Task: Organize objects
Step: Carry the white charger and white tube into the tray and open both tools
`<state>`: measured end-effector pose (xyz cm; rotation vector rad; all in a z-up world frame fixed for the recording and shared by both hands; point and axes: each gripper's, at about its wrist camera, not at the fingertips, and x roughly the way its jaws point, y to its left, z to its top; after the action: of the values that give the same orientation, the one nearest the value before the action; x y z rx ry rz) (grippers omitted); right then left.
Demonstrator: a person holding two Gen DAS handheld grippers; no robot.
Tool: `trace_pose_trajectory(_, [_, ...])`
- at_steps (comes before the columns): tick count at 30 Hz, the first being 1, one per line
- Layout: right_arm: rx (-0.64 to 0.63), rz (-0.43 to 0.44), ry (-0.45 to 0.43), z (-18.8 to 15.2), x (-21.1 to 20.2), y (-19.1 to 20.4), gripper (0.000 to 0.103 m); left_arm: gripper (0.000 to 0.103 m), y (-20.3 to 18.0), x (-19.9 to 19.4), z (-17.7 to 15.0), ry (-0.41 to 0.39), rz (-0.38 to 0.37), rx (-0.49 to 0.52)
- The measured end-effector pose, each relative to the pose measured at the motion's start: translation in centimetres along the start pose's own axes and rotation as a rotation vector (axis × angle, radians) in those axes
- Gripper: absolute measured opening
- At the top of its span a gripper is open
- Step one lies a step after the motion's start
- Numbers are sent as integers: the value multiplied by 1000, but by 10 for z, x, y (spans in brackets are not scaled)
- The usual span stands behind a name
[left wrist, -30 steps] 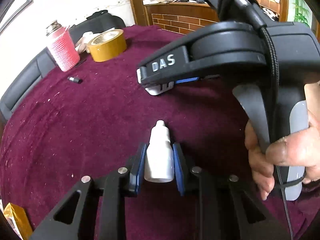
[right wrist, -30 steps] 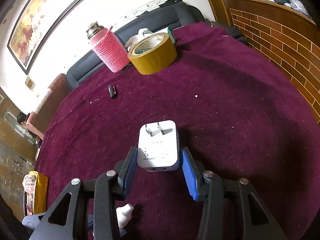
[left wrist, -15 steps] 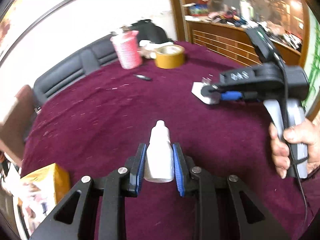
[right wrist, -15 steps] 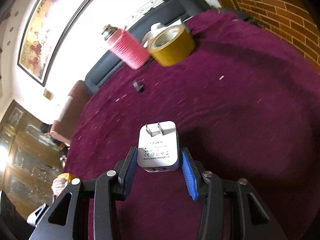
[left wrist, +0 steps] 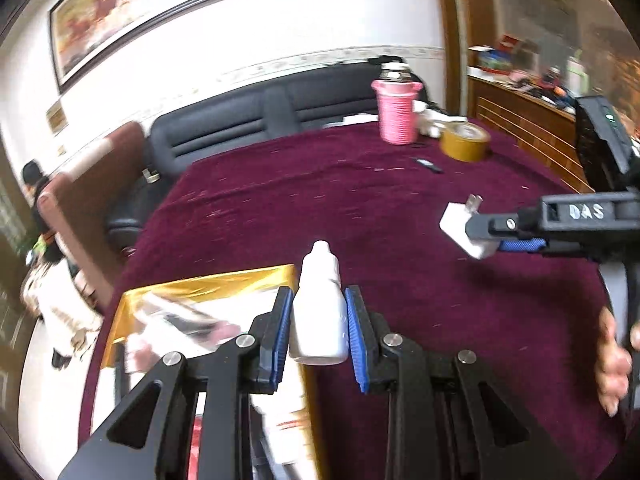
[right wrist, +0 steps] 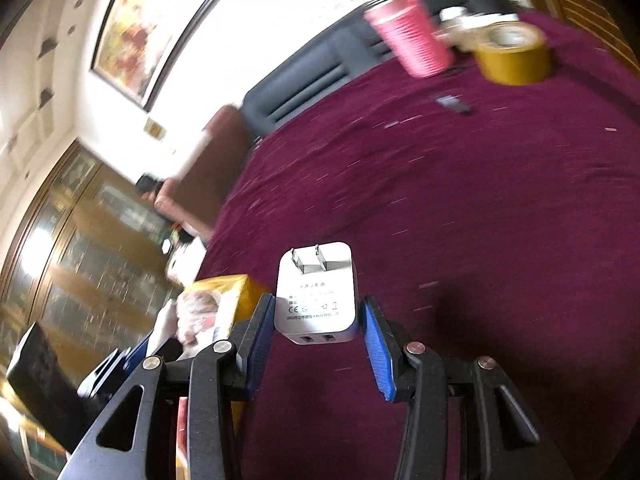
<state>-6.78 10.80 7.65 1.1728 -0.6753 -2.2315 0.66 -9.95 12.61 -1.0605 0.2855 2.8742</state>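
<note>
The small white plastic dropper bottle (left wrist: pixel 320 312) stands cap-up between the blue pads of my left gripper (left wrist: pixel 318 332), clamped across its round body, in the air over the near edge of the table. It looks light and smooth, likely a little squeezable, so I judge a hold low on the body, below the narrow cap, is the safe one; too hard a squeeze could pop it forward.

The white plastic two-prong USB wall charger (right wrist: pixel 316 292) sits in my right gripper (right wrist: pixel 316 320), pads pressing its flat sides, prongs pointing away, also held off the cloth. It is rigid and boxy, with slick faces, so flat-on pad contact matters more than force.

Below and left of the bottle is the gold-rimmed open box (left wrist: pixel 192 292), with blurred packets inside; I take it for the destination. Beyond spreads the dark red velvet tablecloth (left wrist: pixel 360 220), and at its far side a pink knitted-sleeve flask (left wrist: pixel 396 114), a roll of yellow-brown tape (left wrist: pixel 464 142) and a small dark stick (left wrist: pixel 428 165).
</note>
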Motion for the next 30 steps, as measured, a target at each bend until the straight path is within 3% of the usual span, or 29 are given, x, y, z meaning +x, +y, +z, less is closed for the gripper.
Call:
trace_pose_trajectory(7, [-88, 59, 117, -24, 65, 78, 49, 26, 65, -4, -19, 18, 71, -102])
trace_pose_trajectory(14, [-181, 42, 185, -41, 115, 135, 49, 26, 114, 7, -38, 53, 93, -189])
trace_pose_trajectory(26, [-279, -80, 204, -59, 157, 158, 50, 27, 151, 9, -57, 49, 96, -299])
trace_pose_trajectory(27, [-293, -90, 203, -59, 156, 161, 50, 31, 153, 7, -58, 41, 100, -307])
trace_pose_trajectory(29, [-316, -102, 207, -62, 158, 166, 50, 65, 154, 0, -59, 15, 121, -318])
trace_pose_trajectory(30, [-322, -103, 210, -63, 156, 168, 50, 73, 154, -5, -60, -3, 135, -320])
